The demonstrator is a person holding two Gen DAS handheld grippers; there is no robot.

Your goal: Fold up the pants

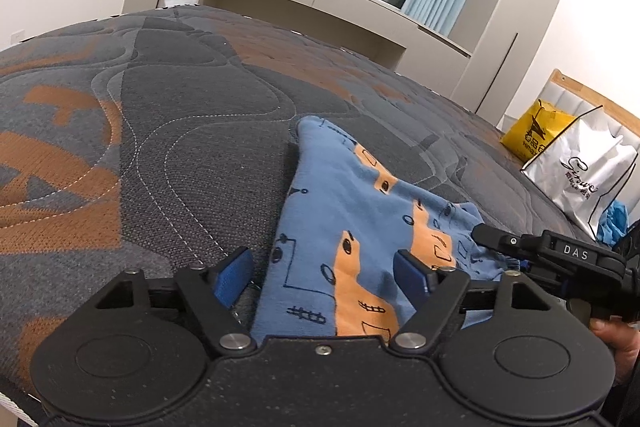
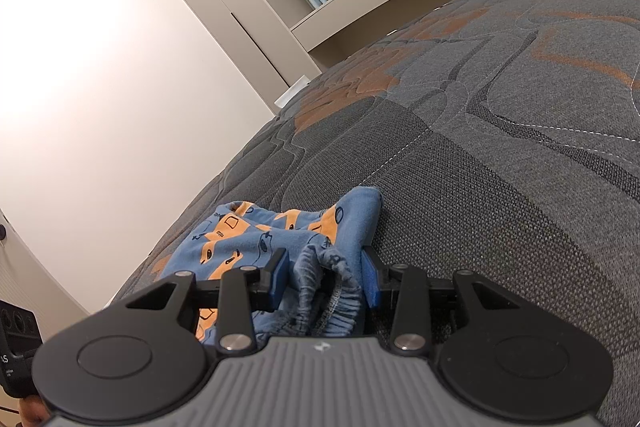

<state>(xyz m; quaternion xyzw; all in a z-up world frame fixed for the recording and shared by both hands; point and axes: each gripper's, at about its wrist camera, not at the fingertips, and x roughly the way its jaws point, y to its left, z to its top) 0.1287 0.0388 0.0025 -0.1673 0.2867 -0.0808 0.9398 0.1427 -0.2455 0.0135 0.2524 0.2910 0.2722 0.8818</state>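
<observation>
A: Where are the pants (image 1: 344,223)?

B: On the bed (image 1: 180,131), a small blue pair with orange shapes and dark line drawings, lying partly bunched on the grey and orange quilted cover. One end runs out ahead of the left claw (image 1: 324,277); the gathered elastic waistband sits right at the right claw (image 2: 325,277).

A: What is the left claw doing?

B: Its jaws stand wide apart over the fabric. The blue pads (image 1: 234,277) are clear of the cloth on both sides, so it grips nothing.

A: And the right claw?

B: Narrower. The crumpled waistband fills the gap between its blue pads (image 2: 280,279), and both pads press on the folds, so it is gripping the pants.

A: How do the two claws stand to each other?

B: Near. From the left wrist view the right claw (image 1: 486,233) comes in from the right, its tip at the far edge of the same fabric, with a hand (image 1: 618,343) behind it.

A: Anything else?

B: Beyond it, a yellow bag (image 1: 532,131) and a white bag (image 1: 584,167).
</observation>
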